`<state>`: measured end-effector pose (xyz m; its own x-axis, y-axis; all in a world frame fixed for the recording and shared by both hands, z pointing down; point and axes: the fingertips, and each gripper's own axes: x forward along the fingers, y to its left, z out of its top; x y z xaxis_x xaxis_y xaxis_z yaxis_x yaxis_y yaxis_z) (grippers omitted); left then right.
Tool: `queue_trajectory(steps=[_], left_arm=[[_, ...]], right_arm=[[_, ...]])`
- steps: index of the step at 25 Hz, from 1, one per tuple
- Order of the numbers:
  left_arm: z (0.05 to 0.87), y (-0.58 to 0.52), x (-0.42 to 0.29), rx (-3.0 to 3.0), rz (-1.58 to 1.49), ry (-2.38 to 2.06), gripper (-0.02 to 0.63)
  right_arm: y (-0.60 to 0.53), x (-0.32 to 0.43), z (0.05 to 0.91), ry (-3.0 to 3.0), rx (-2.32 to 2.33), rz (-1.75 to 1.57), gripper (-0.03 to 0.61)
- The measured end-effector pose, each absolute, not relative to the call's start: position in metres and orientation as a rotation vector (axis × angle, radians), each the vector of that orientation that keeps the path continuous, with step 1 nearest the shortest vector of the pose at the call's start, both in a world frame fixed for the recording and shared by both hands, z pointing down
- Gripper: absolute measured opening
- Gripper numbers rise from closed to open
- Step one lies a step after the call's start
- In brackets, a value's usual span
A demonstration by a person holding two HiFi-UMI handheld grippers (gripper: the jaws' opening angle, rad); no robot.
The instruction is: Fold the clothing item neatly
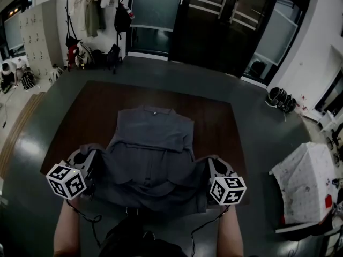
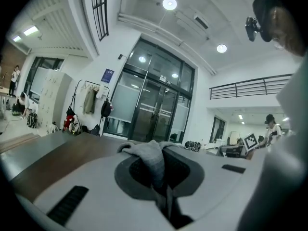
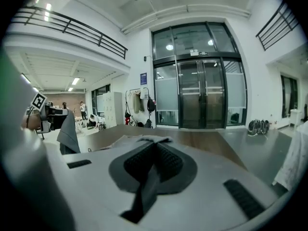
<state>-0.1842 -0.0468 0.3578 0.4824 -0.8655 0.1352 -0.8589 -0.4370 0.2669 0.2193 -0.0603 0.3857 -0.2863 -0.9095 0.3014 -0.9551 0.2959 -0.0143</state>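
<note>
Now the left gripper [image 1: 98,159] and the right gripper [image 1: 208,168] are each grasping the near edge of the gray shirt [image 1: 153,143] with clenched fingers [image 2: 185,170], while the rest is lying in the middle of the surface [image 1: 94,114].

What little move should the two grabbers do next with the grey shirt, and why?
Probably carry the pinched edge forward toward the collar and lay it down. The left gripper and right gripper are each shut on the near edge of the grey cloth garment, while its far half lies flat on the dark brown table. That would likely fold it in half.
</note>
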Motion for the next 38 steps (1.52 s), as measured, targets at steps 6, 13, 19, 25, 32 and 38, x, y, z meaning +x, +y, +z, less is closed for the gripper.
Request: queue_trajectory(steps=[6, 13, 19, 25, 32, 38], left_arm=[[0.349, -0.16, -0.174, 2.487, -0.007, -1.331, 0.018], [0.346, -0.302, -0.165, 2.515, 0.012, -1.182, 0.018], [0.352, -0.387, -0.168, 2.446, 0.054, -1.072, 0.018], [0.393, -0.48, -0.175, 2.337, 0.104, -1.148, 0.018], [0.505, -0.555, -0.177, 2.195, 0.464, -1.192, 0.018], [0.551, -0.59, -0.191, 2.174, 0.725, -1.36, 0.07]], right_arm=[[-0.146, 0.204, 0.372, -2.304, 1.693, 0.305, -0.008], [-0.264, 0.211, 0.353, -2.185, 1.767, 0.289, -0.008], [-0.352, 0.233, 0.342, -2.148, 1.788, 0.324, -0.008], [-0.446, 0.26, 0.387, -2.111, 1.749, 0.461, -0.008], [-0.529, 0.271, 0.48, -1.962, 1.682, 0.499, -0.008], [-0.567, 0.302, 0.513, -1.804, 1.852, 0.328, 0.046]])
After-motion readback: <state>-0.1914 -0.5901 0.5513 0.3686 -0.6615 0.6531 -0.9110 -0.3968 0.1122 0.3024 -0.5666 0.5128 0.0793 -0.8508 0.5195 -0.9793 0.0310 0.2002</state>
